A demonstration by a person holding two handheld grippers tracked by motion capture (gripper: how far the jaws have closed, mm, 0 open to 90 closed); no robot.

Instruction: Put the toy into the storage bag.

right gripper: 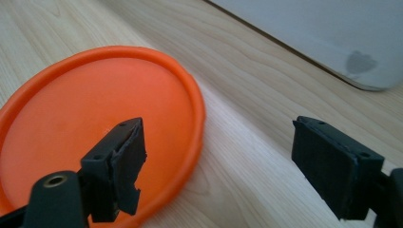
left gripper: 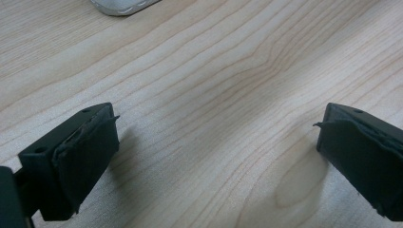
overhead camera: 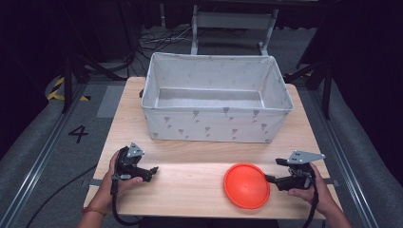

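An orange round disc (overhead camera: 246, 185) lies flat on the wooden table (overhead camera: 190, 164), near the front edge and right of the middle. My right gripper (overhead camera: 269, 179) lies low at the disc's right rim and points left. In the right gripper view the right gripper (right gripper: 218, 161) stands open. One jaw hangs over the disc (right gripper: 85, 109), the other over bare wood, and the rim runs between them untouched. My left gripper (overhead camera: 154, 170) rests at the front left and points right. In the left gripper view the left gripper (left gripper: 216, 156) is open with bare table between its jaws.
A large pale fabric bin (overhead camera: 214, 123) with small grey motifs stands open across the back half of the table. Its corner (left gripper: 123, 5) and its side (right gripper: 309, 33) appear in the gripper views. Dark floor, cables and metal frames surround the table.
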